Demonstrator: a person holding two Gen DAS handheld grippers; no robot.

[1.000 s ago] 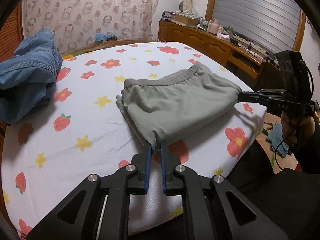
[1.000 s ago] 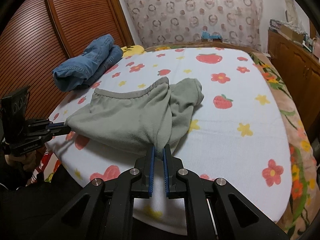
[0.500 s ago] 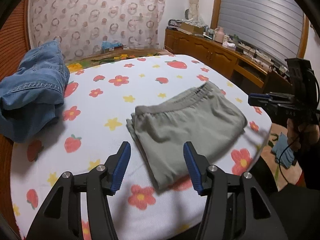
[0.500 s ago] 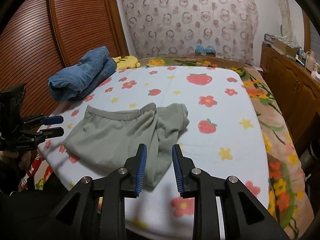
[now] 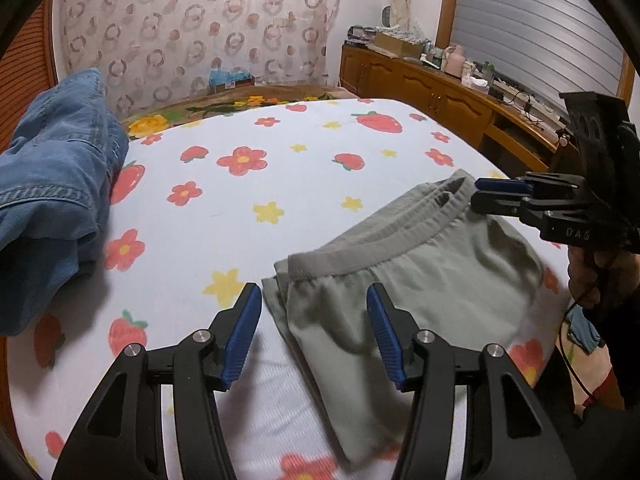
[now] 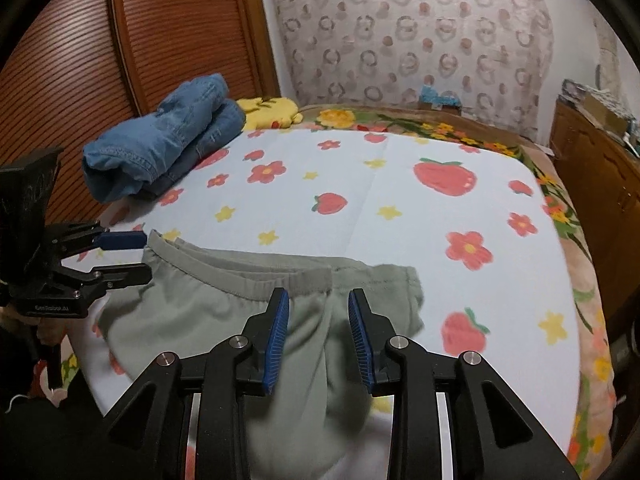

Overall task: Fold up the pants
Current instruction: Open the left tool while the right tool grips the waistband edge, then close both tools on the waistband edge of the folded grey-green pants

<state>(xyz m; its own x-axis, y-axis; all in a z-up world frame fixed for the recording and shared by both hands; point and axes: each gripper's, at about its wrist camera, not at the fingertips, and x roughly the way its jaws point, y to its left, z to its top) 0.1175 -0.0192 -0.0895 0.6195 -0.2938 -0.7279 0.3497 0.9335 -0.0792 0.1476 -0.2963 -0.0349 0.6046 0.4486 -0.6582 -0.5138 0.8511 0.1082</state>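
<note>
Grey-green pants (image 5: 420, 280) lie folded on the bed near its front edge, elastic waistband facing the far side; they also show in the right wrist view (image 6: 224, 304). My left gripper (image 5: 314, 332) is open and empty, its blue pads hovering over the pants' left corner. My right gripper (image 6: 318, 332) is open and empty above the pants' right part. Each gripper also shows in the other's view: the right one (image 5: 496, 196) at the waistband's right end, the left one (image 6: 128, 254) at its left end.
The bed has a white sheet (image 5: 240, 208) printed with strawberries and flowers. A heap of blue jeans (image 5: 52, 184) lies at the far left. A wooden cabinet (image 5: 440, 96) with clutter runs along the right. A slatted wooden door (image 6: 80, 60) stands behind the bed.
Both grippers were shut on the pants' lower corners a second ago. They let go, opened, and moved forward over the pants, which now lie flat on the bed.
</note>
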